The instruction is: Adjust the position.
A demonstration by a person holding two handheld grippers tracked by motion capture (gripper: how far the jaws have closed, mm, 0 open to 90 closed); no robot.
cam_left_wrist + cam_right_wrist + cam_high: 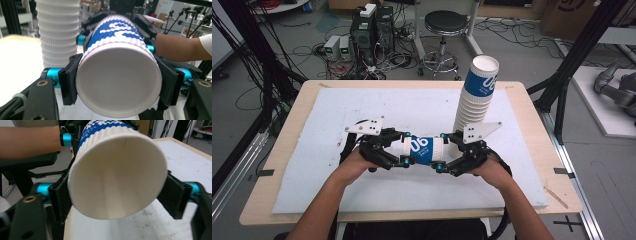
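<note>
At centre frame in the high view, a paper cup (pixel 424 149) is clamped sideways between the left gripper (pixel 400 154) and right gripper (pixel 446 156), both closed on it. Crushing is risked; the cup stack (pixel 473 102) behind could be toppled.

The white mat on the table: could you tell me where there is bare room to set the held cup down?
Bare mat lies left of the left gripper, and along the near edge in front of both hands. It is crowded centre-right: the cup, the right gripper and the tall cup stack sit close together.
</note>
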